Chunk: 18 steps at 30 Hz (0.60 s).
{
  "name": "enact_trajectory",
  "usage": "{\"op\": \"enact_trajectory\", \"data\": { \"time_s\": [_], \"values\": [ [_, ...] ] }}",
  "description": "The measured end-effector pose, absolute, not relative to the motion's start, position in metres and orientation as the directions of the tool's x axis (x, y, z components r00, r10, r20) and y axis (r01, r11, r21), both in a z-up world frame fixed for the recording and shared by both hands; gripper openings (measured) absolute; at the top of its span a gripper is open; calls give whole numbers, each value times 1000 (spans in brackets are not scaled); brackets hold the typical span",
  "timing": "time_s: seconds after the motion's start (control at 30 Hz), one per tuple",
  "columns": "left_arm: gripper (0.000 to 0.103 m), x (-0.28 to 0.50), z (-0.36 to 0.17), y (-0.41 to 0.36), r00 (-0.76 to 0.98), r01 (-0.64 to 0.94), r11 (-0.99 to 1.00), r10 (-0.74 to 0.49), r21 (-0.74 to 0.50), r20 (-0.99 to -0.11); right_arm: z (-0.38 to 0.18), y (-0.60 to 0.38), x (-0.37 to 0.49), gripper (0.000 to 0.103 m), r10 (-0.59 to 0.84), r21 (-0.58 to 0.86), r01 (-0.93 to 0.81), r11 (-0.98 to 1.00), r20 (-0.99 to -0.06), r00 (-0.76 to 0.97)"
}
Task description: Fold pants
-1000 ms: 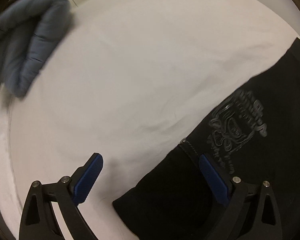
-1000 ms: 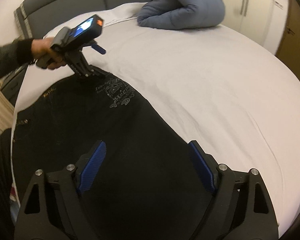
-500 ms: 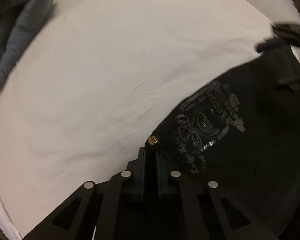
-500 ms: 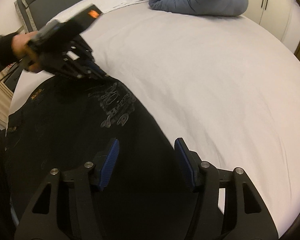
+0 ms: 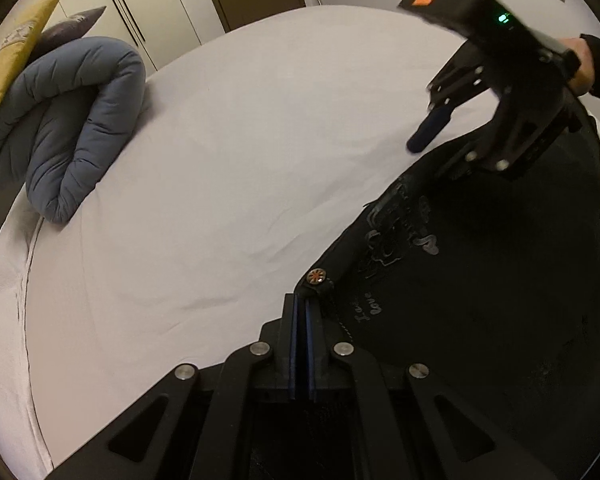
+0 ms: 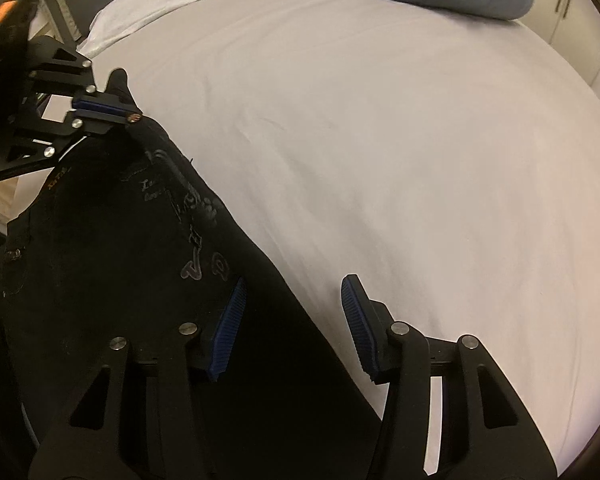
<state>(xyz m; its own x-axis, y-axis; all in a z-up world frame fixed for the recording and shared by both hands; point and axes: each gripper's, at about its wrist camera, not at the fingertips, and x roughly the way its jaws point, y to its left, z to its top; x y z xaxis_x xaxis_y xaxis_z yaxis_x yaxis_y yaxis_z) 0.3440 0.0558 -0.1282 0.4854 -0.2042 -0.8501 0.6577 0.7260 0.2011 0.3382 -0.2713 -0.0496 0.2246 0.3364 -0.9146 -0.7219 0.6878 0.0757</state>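
The left gripper (image 5: 301, 312) was clamped on the waistband corner of the black pants (image 5: 480, 300), which lay lower right on the bed (image 5: 260, 140). The right gripper (image 6: 292, 320) was closing over the pants' edge, not yet pinching. If it caught only a thin edge, the fabric could probably slip out when lifted.

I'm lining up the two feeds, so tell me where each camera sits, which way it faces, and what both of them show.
Left wrist: sits on the left tool, looking down along its shut fingers at the black pants on the white bed sheet; the pants' waistband corner is pinched. The right tool and a hand show.
Right wrist: sits on the right tool, facing down at the pants' edge; its fingers are closing astride it. The left tool shows.
Shared: pants, sheet, blue-grey duvet.
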Motion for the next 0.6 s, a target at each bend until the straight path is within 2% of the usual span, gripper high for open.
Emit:
{"op": "enact_trajectory", "data": {
  "time_s": [0.03, 0.07, 0.13, 0.33, 0.6],
  "values": [
    [3, 343, -128, 57, 486, 657, 728, -209, 197, -849, -52, -265, 338, 29, 337, 82, -728, 680, -918, 211],
    [3, 343, -128, 57, 488, 654, 731, -209, 196, -847, -53, -261, 337, 25, 338, 90, -732, 676, -920, 200],
    [3, 350, -128, 54, 487, 650, 736, -209, 191, -848, -52, -253, 334, 10, 341, 92, -737, 670, -920, 195],
    [3, 347, -122, 57, 492, 635, 753, -223, 172, -841, -37, -251, 315, 5, 383, 130, -668, 733, -890, 247],
    [3, 314, -112, 57, 481, 638, 757, -251, 140, -840, -35, -221, 291, 4, 412, 261, -443, 858, -864, 289]
  ]
}}
